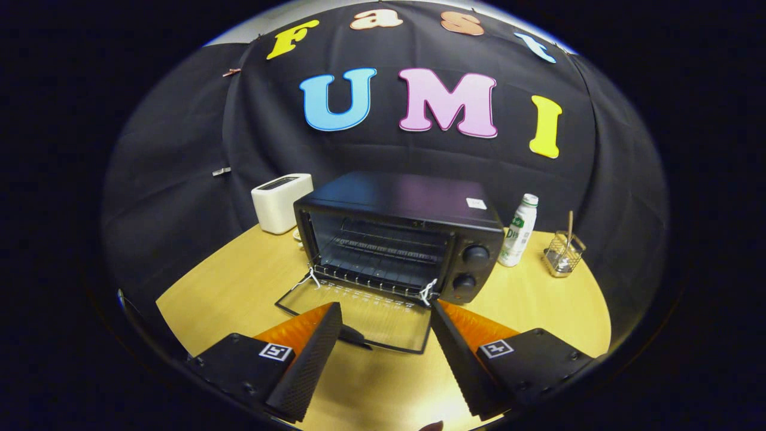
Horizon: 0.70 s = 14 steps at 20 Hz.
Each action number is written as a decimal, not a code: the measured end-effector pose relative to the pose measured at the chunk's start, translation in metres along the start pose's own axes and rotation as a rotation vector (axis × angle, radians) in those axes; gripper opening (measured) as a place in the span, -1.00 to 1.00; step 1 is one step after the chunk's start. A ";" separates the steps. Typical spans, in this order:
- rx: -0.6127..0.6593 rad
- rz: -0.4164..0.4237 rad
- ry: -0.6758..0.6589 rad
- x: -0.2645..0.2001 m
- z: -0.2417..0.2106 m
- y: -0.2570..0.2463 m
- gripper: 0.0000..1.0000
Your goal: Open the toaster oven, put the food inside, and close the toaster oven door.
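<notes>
A black toaster oven [407, 233] stands on the wooden table [239, 281] ahead of my fingers. Its glass door [365, 317] hangs fully down, lying flat toward me, and the wire rack [383, 251] inside is bare. Two knobs [476, 254] sit on the oven's right panel. My gripper [386, 332] is open, its fingers spread wide over the near edge of the lowered door, with nothing between them. The door's dark handle [354, 336] shows just beside the left finger. I see no food on the table.
A white slot toaster [280, 202] stands behind the oven to its left. To the oven's right are a white bottle with a green label [518, 230] and a small wire basket holding a stick [564, 252]. Black cloth walls close in the table's far side.
</notes>
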State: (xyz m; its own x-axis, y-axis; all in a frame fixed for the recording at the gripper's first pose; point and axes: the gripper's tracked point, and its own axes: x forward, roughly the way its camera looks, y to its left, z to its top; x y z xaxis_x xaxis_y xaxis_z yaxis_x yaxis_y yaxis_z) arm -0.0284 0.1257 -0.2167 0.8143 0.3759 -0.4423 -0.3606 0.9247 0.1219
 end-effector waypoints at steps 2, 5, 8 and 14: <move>-0.011 0.005 0.013 -0.009 0.002 -0.023 0.95; 0.017 -0.037 0.024 -0.024 0.004 -0.069 0.95; 0.067 -0.069 0.049 -0.036 0.001 -0.110 0.95; 0.110 -0.095 0.163 -0.057 -0.034 -0.184 0.95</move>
State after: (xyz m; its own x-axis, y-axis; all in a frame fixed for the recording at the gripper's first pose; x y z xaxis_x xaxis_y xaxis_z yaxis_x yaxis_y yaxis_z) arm -0.0238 -0.0683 -0.2439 0.7547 0.2802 -0.5932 -0.2268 0.9599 0.1649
